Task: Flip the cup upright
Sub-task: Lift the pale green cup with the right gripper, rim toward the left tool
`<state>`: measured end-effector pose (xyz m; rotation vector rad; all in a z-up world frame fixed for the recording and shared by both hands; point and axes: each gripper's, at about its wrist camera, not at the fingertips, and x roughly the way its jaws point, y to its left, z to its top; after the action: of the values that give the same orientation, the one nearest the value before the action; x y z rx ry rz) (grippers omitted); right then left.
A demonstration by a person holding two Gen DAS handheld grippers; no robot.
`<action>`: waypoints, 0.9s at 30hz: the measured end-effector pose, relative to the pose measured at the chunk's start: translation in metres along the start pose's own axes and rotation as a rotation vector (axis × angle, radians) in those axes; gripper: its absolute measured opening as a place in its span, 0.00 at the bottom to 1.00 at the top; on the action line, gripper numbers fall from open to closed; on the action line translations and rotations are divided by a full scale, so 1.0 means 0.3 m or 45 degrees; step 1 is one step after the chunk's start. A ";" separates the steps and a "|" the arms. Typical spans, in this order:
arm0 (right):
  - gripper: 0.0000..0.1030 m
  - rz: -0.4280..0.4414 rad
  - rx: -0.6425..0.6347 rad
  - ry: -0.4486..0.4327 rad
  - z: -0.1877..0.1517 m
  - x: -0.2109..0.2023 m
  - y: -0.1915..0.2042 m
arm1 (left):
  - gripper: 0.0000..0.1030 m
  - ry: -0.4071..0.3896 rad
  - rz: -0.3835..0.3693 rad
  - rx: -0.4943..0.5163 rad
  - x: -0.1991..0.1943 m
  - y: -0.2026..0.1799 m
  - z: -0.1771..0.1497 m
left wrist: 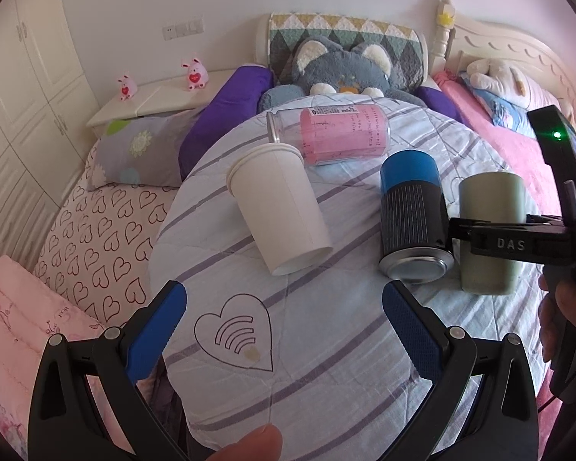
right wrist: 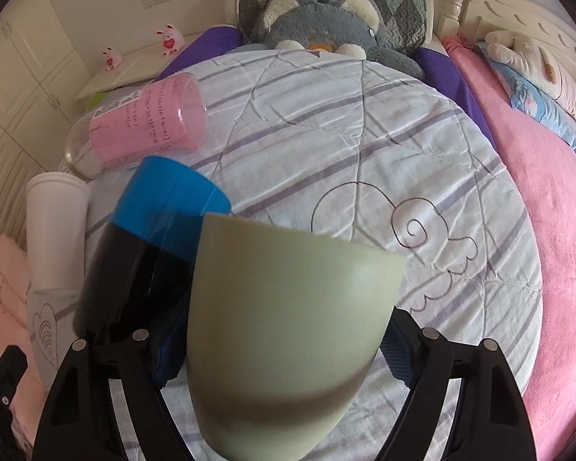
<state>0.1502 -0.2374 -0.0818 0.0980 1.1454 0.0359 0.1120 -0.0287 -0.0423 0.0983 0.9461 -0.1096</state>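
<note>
Several cups lie on their sides on a round striped cushion (left wrist: 326, 345). My right gripper (right wrist: 280, 349) is shut on a pale green cup (right wrist: 288, 330), which lies with its rim pointing away; the cup also shows in the left wrist view (left wrist: 491, 207), with the right gripper (left wrist: 495, 244) across it. A black cup with a blue band (left wrist: 411, 207) lies just left of it, touching or nearly so (right wrist: 161, 238). A white paper cup (left wrist: 280, 207) and a clear cup with a pink label (left wrist: 341, 134) lie further left. My left gripper (left wrist: 284, 330) is open and empty, below the white cup.
The cushion (right wrist: 364, 153) sits on a bed with a heart-print sheet (left wrist: 96, 238), a pink blanket (right wrist: 549, 230), purple pillows (left wrist: 226, 115) and a grey plush toy (left wrist: 341, 69). A nightstand (left wrist: 149, 100) with two small figures stands at the back left.
</note>
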 end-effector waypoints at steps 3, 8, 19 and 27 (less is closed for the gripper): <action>0.80 0.022 0.007 -0.021 -0.023 -0.048 -0.011 | 1.00 -0.013 -0.001 0.009 -0.028 -0.010 -0.017; 0.79 0.056 0.013 -0.044 -0.072 -0.100 -0.021 | 1.00 -0.023 0.000 0.020 -0.065 -0.014 -0.039; 0.78 0.140 -0.050 -0.076 -0.245 -0.227 0.026 | 1.00 -0.067 0.024 0.025 -0.168 -0.013 -0.103; 0.78 0.224 -0.203 -0.025 -0.429 -0.341 0.118 | 1.00 -0.074 0.040 0.008 -0.219 0.015 -0.168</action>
<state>-0.0085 -0.2024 -0.0381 0.0573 1.1075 0.2816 0.0340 -0.0143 -0.0182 0.1148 0.8856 -0.0860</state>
